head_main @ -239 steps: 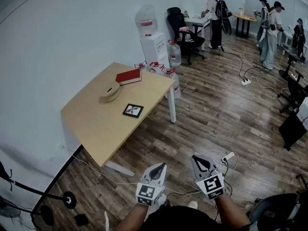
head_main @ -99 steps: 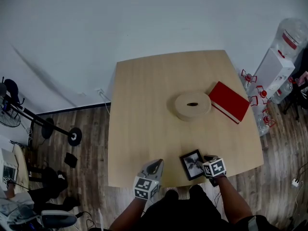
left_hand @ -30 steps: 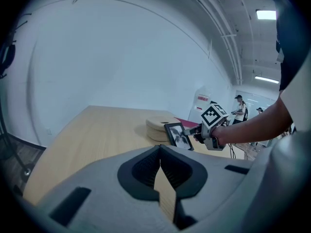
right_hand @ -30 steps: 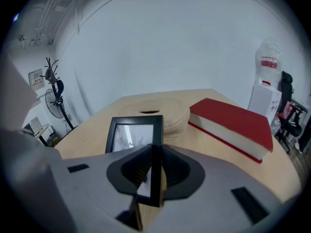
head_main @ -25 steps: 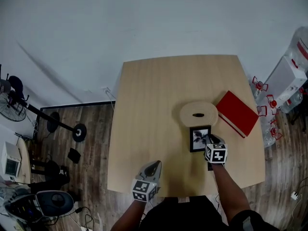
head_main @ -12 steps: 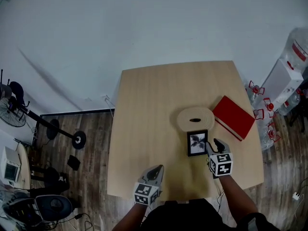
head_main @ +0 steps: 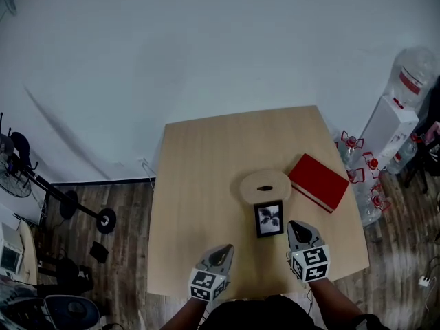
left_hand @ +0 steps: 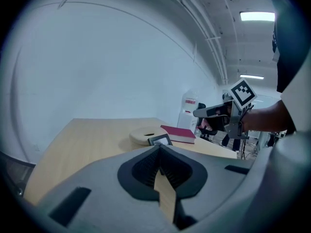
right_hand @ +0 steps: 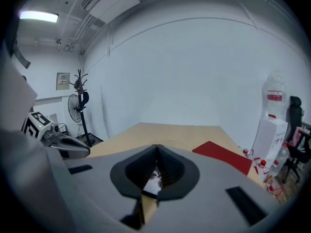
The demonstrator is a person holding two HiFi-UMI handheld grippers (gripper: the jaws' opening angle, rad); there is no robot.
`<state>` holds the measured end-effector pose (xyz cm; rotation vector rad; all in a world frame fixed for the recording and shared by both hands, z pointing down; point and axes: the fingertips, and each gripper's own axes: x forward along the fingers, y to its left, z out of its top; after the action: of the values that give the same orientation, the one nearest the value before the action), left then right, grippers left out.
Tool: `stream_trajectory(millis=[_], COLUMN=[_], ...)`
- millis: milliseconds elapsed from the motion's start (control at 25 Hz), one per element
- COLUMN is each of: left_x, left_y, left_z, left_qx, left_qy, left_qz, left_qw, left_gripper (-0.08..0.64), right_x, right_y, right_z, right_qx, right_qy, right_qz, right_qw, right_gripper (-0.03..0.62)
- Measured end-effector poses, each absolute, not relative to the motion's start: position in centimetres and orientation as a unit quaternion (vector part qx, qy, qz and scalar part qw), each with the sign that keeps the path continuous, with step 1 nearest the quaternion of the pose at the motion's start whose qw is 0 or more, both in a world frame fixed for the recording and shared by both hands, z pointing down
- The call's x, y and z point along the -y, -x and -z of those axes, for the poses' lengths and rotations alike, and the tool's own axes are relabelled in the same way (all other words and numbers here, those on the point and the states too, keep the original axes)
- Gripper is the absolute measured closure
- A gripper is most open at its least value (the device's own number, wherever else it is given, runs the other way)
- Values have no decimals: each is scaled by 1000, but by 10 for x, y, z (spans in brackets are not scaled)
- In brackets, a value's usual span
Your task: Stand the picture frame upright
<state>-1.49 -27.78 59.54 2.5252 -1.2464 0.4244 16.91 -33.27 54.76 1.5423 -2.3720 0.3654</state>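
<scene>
The small black picture frame (head_main: 269,219) stands on the pale wooden bench (head_main: 199,184), just in front of the round tan wooden disc (head_main: 265,184) and beside the flat red book (head_main: 318,183). It tips back slightly, I judge on its own prop, so it needs no holding. My right gripper (head_main: 298,227) hangs just beside it, apart, jaws closing together on nothing. My left gripper (head_main: 223,253) sits near the bench's front edge, pinched closed and empty.

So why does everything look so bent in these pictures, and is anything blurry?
Head view: the wide lens bows the table edges; lighting is even. Left gripper view: fisheye curving, dark corners, the ceiling light glares. Right gripper view: same curving, and the picture frame looks blurry.
</scene>
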Motion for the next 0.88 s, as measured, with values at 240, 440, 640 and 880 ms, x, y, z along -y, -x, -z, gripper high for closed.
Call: stream_trajectory(millis=[240, 440, 640, 880], left_x=[296, 298, 299, 304], left_y=[23, 27, 40, 28], left_z=[-570, -559, -559, -548], left_qx=[458, 467, 482, 485], left_qy=[-871, -869, -860, -861], left_qz=[-113, -115, -118, -105], left_qw=[135, 117, 121, 115], left_gripper=[560, 560, 560, 560], right_x=[311, 302, 301, 303], right_y=[-178, -189, -201, -203], right_z=[-524, -523, -518, -510], right_qx=[824, 820, 815, 818], right_qy=[-541, -548, -558, -556], right_qz=[-64, -71, -68, -68], right_qw=[160, 150, 142, 131], right_gripper=[583, 583, 583, 583])
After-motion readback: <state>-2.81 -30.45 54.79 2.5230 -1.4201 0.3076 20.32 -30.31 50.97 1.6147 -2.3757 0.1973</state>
